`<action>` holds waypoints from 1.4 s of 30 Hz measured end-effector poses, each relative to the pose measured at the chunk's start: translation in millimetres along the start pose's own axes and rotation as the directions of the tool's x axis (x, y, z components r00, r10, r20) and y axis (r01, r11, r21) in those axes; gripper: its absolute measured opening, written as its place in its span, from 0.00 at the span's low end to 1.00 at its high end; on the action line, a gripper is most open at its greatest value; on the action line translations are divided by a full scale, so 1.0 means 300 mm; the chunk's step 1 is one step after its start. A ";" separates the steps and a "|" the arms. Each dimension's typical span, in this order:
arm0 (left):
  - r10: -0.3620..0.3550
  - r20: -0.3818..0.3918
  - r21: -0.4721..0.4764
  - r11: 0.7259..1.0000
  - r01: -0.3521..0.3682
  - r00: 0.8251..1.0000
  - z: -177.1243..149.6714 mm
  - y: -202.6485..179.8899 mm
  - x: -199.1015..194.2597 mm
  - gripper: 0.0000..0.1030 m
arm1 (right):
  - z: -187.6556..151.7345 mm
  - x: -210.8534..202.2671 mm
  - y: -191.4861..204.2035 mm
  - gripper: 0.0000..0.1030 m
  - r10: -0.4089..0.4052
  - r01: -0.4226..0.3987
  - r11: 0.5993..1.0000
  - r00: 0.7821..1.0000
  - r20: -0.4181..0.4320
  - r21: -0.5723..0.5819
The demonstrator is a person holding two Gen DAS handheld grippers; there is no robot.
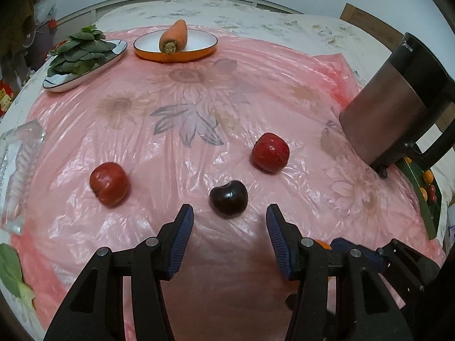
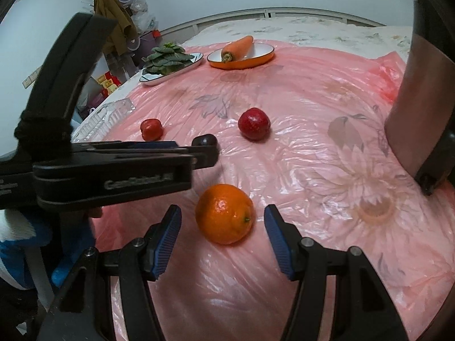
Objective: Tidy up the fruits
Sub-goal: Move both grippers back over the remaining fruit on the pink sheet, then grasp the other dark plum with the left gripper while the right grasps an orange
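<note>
My left gripper (image 1: 229, 216) is open, just short of a dark plum (image 1: 228, 198) that lies on the pink plastic cover (image 1: 199, 108). A red apple (image 1: 270, 153) lies beyond it to the right and a red tomato-like fruit (image 1: 109, 183) to the left. My right gripper (image 2: 222, 218) is open with an orange (image 2: 224, 213) between its fingertips, resting on the cover. In the right wrist view the left gripper's body (image 2: 113, 167) crosses the left side and partly hides the plum (image 2: 204, 141); the apple (image 2: 254, 123) and red fruit (image 2: 151, 129) lie beyond.
A steel kettle (image 1: 398, 105) stands at the right. An orange-rimmed plate (image 1: 196, 45) with a carrot (image 1: 174, 37) and an oval dish (image 1: 65, 81) of leafy greens (image 1: 81, 49) sit at the far edge. A clear glass tray (image 1: 17, 170) lies left.
</note>
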State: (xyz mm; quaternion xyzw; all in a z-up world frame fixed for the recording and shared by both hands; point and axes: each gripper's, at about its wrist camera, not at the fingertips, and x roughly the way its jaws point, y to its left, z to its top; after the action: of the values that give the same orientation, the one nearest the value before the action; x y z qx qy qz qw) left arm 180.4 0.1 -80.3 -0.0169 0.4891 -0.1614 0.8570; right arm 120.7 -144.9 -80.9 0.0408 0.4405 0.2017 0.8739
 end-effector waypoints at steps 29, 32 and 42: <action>0.035 0.010 -0.002 0.999 -0.035 0.999 0.024 -0.015 0.070 0.35 | 0.015 0.070 -0.006 0.67 0.050 -0.049 0.999 0.999 -0.020 0.011; 0.039 0.014 0.007 0.999 -0.039 0.999 0.022 -0.017 0.073 0.35 | 0.017 0.076 -0.002 0.67 0.049 -0.049 0.999 0.999 -0.019 0.009; 0.059 0.035 0.004 0.998 -0.059 0.998 0.010 -0.006 0.068 0.25 | 0.001 0.088 -0.001 0.67 0.057 -0.057 0.998 0.998 -0.027 0.007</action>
State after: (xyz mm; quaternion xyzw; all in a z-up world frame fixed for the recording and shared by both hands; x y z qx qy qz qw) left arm 192.0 -8.1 -95.5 -0.0031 0.4742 -0.1367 0.8697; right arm 135.2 -134.9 -100.6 0.0533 0.4515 0.2258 0.8616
